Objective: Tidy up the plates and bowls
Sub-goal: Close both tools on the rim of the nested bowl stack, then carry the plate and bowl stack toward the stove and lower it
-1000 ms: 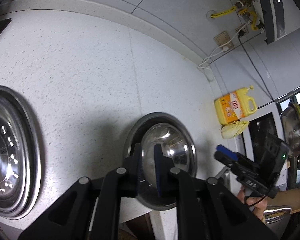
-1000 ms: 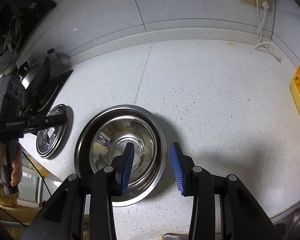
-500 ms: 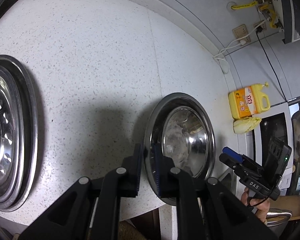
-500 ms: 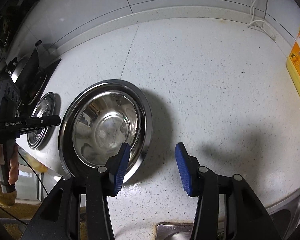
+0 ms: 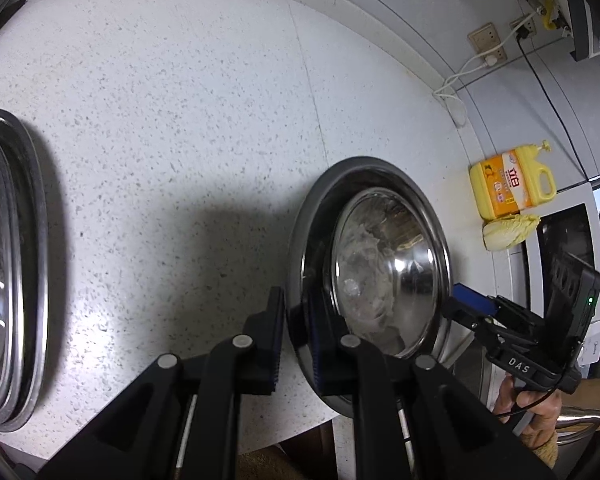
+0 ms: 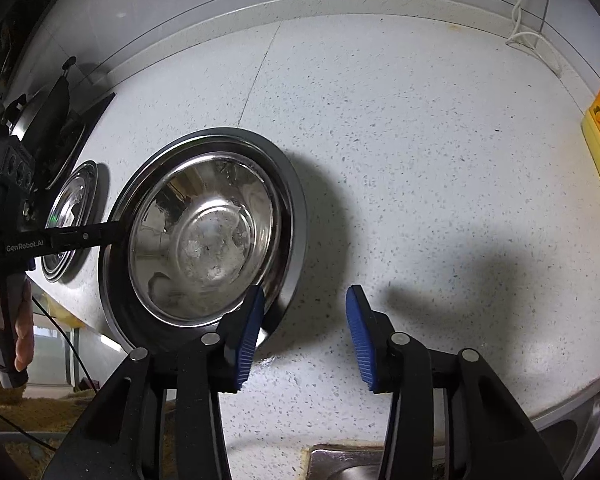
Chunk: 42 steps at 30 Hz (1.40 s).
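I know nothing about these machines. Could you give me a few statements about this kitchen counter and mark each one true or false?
1. The left tool is clamped on the rim of the round shiny steel dish. True.
2. The yellow plastic jug stands inside that dish. False: it stands apart on the speckled white counter.
3. A pale cabbage lies beside the jug. True.
4. Only one steel dish is in view. False: a second steel dish sits further left.

bowl (image 6: 204,236) in plate (image 6: 296,216), lid (image 6: 70,220) left, counter (image 6: 420,160) beneath
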Motion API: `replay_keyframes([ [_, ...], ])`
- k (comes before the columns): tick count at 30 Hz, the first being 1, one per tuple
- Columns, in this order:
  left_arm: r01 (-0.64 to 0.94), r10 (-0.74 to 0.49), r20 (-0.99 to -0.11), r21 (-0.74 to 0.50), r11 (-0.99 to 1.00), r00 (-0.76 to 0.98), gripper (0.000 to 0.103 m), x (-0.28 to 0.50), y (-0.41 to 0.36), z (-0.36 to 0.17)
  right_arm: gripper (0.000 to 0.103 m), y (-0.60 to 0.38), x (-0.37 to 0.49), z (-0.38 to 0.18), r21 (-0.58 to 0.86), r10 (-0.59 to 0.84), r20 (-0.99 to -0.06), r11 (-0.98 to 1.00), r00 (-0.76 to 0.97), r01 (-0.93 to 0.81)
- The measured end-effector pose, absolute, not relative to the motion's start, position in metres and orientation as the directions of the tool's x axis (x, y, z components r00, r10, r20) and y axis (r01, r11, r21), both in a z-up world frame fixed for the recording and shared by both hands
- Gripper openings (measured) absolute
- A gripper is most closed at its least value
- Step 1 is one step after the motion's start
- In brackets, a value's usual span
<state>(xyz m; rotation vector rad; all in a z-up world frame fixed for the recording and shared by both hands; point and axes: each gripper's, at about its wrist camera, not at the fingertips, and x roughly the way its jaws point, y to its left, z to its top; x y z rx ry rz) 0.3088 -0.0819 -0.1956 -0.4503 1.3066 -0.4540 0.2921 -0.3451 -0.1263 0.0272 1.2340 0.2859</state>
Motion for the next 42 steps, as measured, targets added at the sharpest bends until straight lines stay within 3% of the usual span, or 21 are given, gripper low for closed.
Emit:
replay_keyframes([
  [7,0.075,-0.554,-0.811,-0.551,0.831,0.188,0.012,0.311,-0.090,-0.205,0.024,-0.336,0.299,-0.131,0.175,0.231,-0.933,0.962,0.276,-0.212],
  [19,0.086,-0.539,-0.819,-0.534,0.841,0.194,0.012,0.320,-0.100,-0.211,0.016,-0.333,0.306,-0.144,0.197,0.252,-0.934,0.955,0.254,-0.223],
  [42,0.156,-0.553,-0.798,-0.530,0.833,0.241,0.012,0.311,-0.098,-0.211,0.016,-0.320,0.307,-0.141,0.144,0.195,-0.946,0.968,0.260,-0.204],
])
